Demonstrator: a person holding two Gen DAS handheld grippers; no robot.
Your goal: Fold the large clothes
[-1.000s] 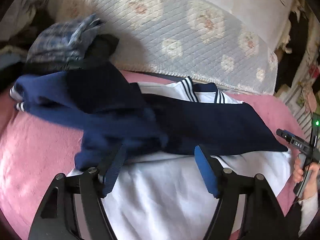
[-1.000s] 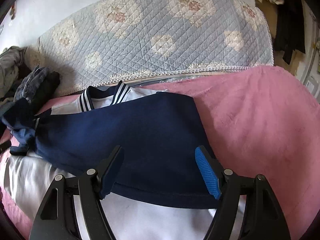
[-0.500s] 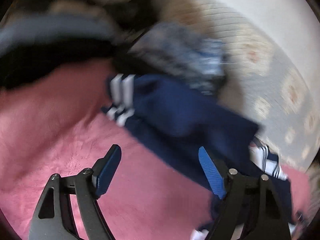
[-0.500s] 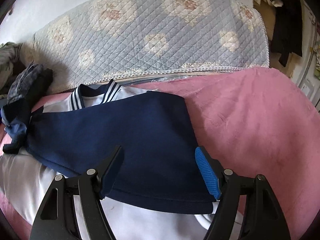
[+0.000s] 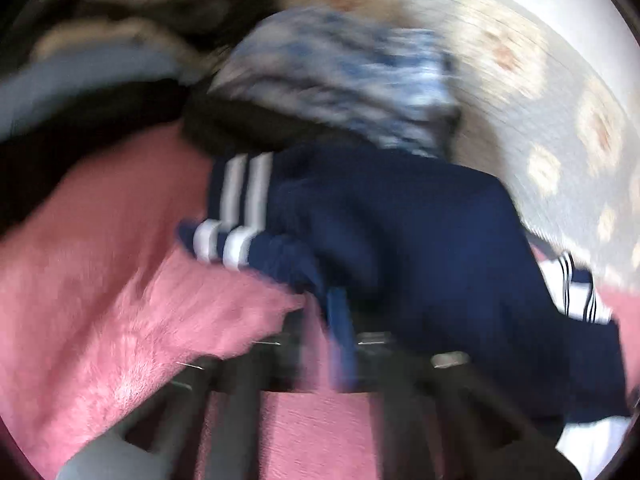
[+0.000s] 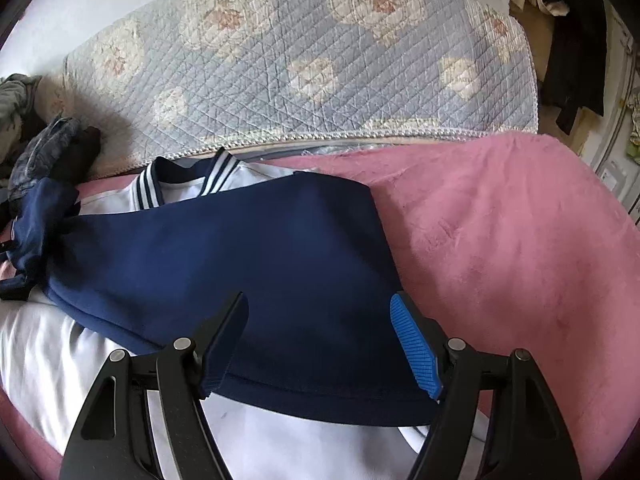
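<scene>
- You are working the left sleeve (image 5: 288, 256) of the top (image 6: 240, 248), which is lying spread on the pink blanket (image 6: 500, 240) with its collar (image 6: 180, 184) toward the quilt (image 6: 300, 60).
- Your left gripper (image 5: 338, 320) is showing its jaws pressed together right at the sleeve's lower edge, just beside the striped cuff (image 5: 224, 244). The blur is hiding whether cloth is actually caught, so you are better off checking for a tug before lifting.
- If you are holding it, you are wanting only the sleeve in the pinch, not the blanket bunching up beside the fingers.
- In carrying the sleeve across the body, you are aiming to lay it flat and level with the hem, without dragging the body out of line.
- Your right gripper (image 6: 318, 320) is hovering over the folded navy panel with its jaws standing wide and nothing between them, and it is well placed to pin the body down.
- The left view is giving you the cuff and the pile of clothes (image 5: 340, 80) just behind it. The right view is giving you a sharp picture of the collar, the navy panel and the white cloth beneath.
</scene>
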